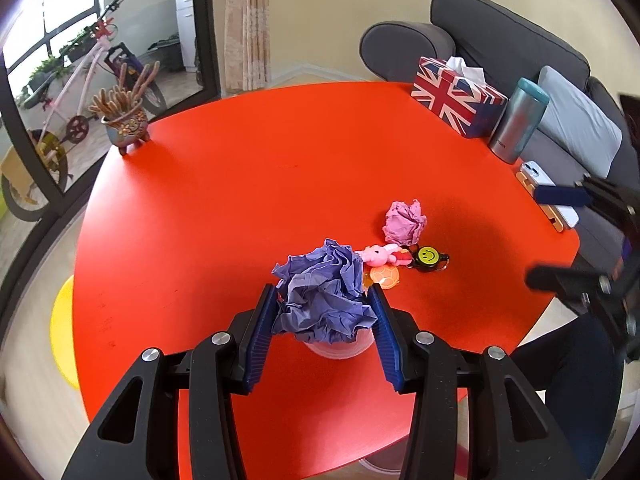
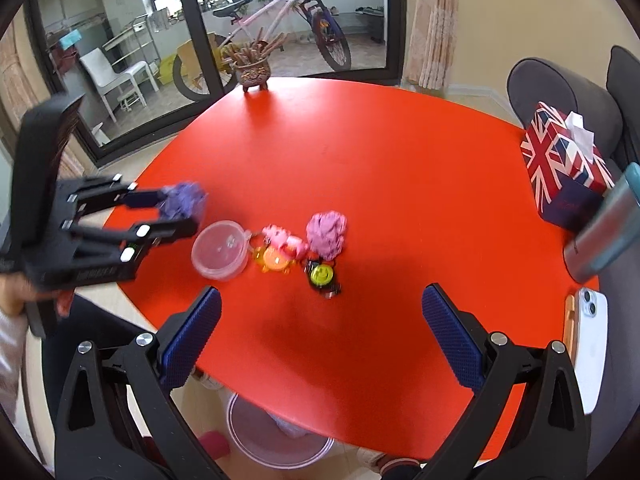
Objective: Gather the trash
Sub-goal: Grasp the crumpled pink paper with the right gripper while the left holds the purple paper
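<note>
The left gripper (image 1: 325,312) had its blue fingers (image 1: 260,336) pressed against both sides of a crumpled purple-blue paper ball (image 1: 324,300), holding it just above a small clear plastic tub (image 1: 340,346) that stood on the red tabletop (image 1: 248,200). From the right wrist view the same gripper (image 2: 180,210) appeared at the left, blurred, with the paper wad (image 2: 184,200) between its tips and the open tub (image 2: 220,250) just beside and below it.

The right gripper (image 2: 320,320) hung over the near edge of the tabletop with its fingers (image 2: 452,336) spread wide and nothing between them.

A second piece of trash, a crumpled pink paper ball (image 1: 404,222), lay on the tabletop near the middle, touching or almost touching a cluster of small toys: a pink figure (image 1: 380,256), an orange turtle-like piece (image 1: 384,276) and a yellow smiley badge (image 1: 428,256).

On the floor under the near edge of the tabletop stood a round pale bin (image 2: 280,436), with something pale purple inside it.

Further off, a Union Jack tissue box (image 1: 456,96), a metal tumbler (image 1: 518,122) and a phone on a wooden stand (image 1: 548,196) sat along the right side of the tabletop, and a potted succulent (image 1: 124,112) stood at the far left edge.
</note>
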`<state>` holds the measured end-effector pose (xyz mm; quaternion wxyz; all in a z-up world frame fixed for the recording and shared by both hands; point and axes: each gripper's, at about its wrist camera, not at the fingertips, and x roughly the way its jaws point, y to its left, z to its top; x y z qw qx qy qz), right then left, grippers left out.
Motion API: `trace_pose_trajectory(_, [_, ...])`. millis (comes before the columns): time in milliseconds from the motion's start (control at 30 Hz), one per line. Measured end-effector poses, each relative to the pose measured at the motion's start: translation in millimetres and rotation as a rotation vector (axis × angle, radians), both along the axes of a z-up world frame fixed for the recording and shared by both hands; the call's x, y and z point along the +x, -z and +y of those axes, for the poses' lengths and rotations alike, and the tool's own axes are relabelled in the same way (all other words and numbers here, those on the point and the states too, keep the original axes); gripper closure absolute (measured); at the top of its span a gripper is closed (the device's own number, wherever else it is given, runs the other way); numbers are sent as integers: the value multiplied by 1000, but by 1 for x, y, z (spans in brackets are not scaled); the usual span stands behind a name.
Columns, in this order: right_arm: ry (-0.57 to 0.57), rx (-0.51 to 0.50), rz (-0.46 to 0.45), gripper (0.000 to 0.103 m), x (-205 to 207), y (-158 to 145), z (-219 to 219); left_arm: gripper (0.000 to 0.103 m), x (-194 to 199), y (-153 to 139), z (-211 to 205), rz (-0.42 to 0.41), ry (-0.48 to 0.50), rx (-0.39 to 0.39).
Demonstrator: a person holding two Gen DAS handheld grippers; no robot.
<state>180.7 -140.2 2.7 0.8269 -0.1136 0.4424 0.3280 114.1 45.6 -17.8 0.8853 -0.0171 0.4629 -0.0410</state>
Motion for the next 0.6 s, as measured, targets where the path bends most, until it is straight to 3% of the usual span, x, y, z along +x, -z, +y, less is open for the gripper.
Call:
trace_pose_trajectory(300, [57,-21,125,5,46,3,28,58,-5,5,12,2,-18,-12])
trace_pose_trajectory(600, [107,-93,255,5,79,28,58,58,-12,8,23,3,-34,-19])
